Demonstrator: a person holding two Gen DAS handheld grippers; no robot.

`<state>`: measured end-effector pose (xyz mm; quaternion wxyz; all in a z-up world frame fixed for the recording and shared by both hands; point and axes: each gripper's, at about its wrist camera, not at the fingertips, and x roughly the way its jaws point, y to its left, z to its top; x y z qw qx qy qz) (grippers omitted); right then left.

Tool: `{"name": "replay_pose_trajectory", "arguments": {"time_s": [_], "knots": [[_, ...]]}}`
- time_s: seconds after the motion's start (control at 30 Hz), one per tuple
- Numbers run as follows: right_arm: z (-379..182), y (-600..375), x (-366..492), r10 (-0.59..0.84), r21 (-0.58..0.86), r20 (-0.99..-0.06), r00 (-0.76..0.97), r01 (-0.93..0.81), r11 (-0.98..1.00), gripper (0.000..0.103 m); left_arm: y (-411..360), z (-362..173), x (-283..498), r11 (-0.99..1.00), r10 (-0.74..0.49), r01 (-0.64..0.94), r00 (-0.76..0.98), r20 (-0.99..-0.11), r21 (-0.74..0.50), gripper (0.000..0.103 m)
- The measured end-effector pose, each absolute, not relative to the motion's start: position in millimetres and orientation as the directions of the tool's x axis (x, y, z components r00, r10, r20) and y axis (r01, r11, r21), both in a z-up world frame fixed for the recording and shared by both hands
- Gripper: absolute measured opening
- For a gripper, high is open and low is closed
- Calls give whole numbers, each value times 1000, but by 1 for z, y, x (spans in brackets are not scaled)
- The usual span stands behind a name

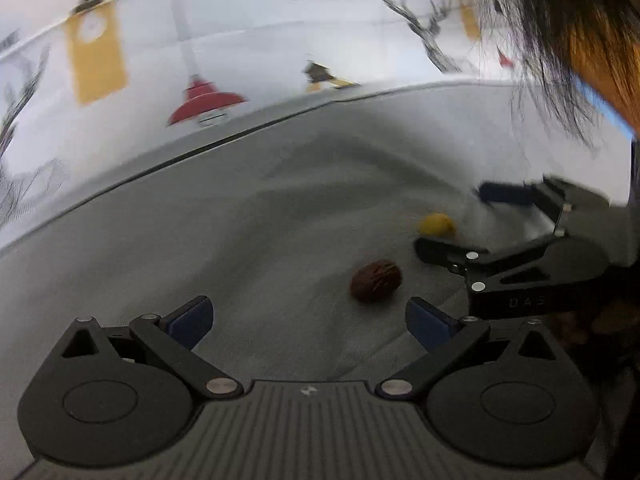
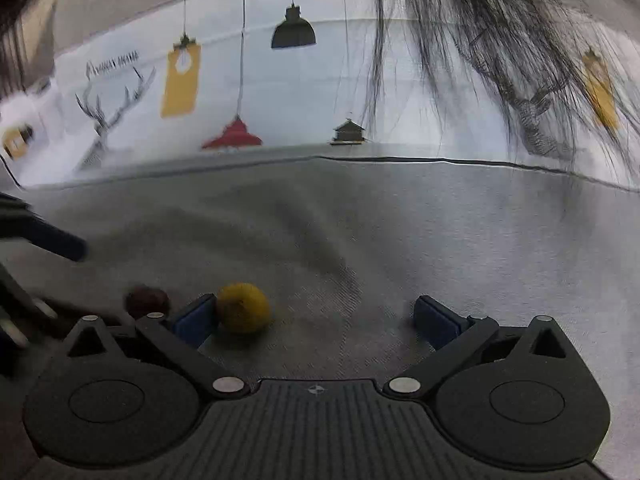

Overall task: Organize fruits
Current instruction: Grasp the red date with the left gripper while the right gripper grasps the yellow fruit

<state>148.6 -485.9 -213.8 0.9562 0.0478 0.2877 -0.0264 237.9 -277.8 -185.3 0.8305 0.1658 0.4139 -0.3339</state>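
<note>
A dark brown-red fruit (image 1: 376,281) lies on the grey cloth, just ahead of my open left gripper (image 1: 308,322) and towards its right finger. A small yellow fruit (image 1: 437,225) lies beyond it. My right gripper (image 1: 452,220) shows at the right of the left wrist view, open, with the yellow fruit between its two fingers. In the right wrist view the yellow fruit (image 2: 243,307) sits against the left finger pad of my open right gripper (image 2: 316,322). The brown fruit (image 2: 147,301) lies left of that finger, partly hidden by it.
A grey cloth (image 2: 400,240) with soft folds covers the table up to a white wall with printed lamps and deer. The person's dark hair (image 2: 480,40) hangs into the top of both views. The left gripper's finger (image 2: 56,240) shows at the left edge.
</note>
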Motion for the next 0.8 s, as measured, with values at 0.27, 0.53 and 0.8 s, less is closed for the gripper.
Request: {"name": "replay_pose_trajectory", "arguments": {"time_s": [0.27,0.53,0.8], "knots": [[-215,-482,142,-78,42,-559,826,122,992,102,-292,-174,216,684,-363,717,492,-791,133,102],[-215,-481,141,-71,23,-569,819,103,994,102,-319,-181,223,563,-432,810,459,-776,166,101],[-205,-470,138,20,-22,-549,836,-39,999,47,-330,-199,230,461,-474,882,343,-811,103,63]]}}
